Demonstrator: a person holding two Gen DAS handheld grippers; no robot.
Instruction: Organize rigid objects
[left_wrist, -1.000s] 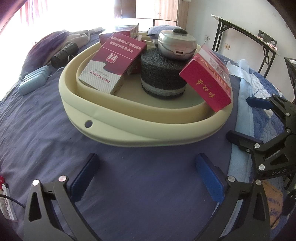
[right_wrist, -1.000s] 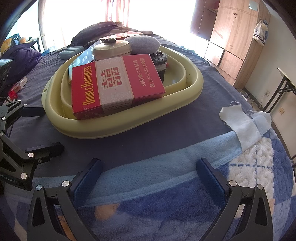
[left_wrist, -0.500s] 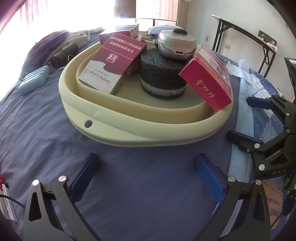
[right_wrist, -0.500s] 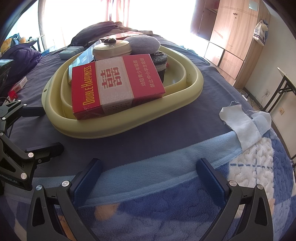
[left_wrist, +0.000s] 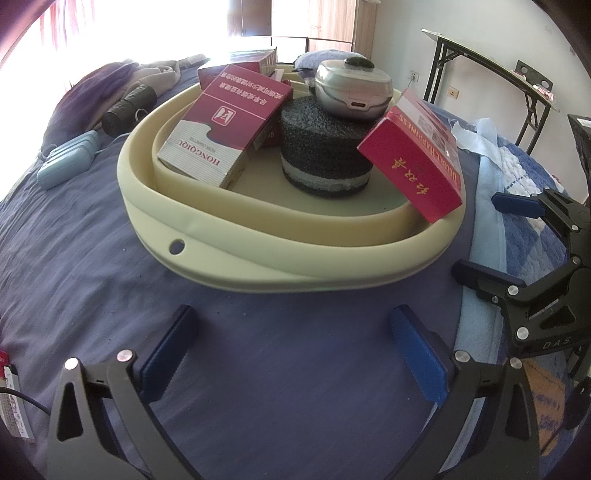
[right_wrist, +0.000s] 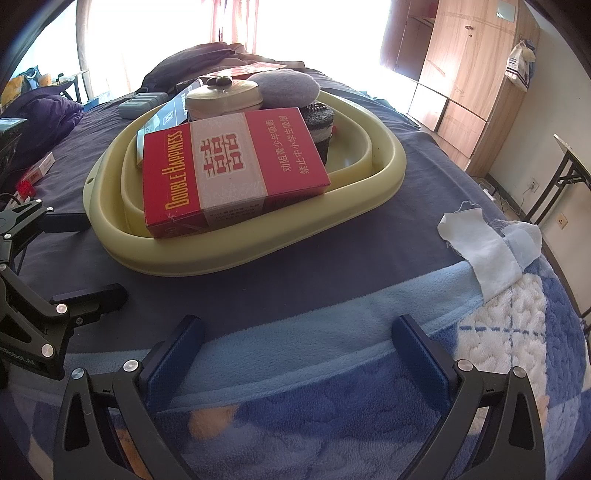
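On the bed, basin (left_wrist: 236, 258) ahead of both grippers.
Left gripper (left_wrist: 295, 350) and right gripper (right_wrist: 306, 350) gape wide, empty; red box (right_wrist: 232, 166) lies well beyond fingertips.

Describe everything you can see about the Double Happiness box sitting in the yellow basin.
The Double Happiness box is a flat red cardboard carton with a pale central band bearing a red double-happiness symbol, gold lettering along one side and light Chinese text on the other. It looks closed and undamaged. It lies tilted, its lower end on the basin's inner rim, its raised end propped against the dark foam cylinder. Neither tool touches it.
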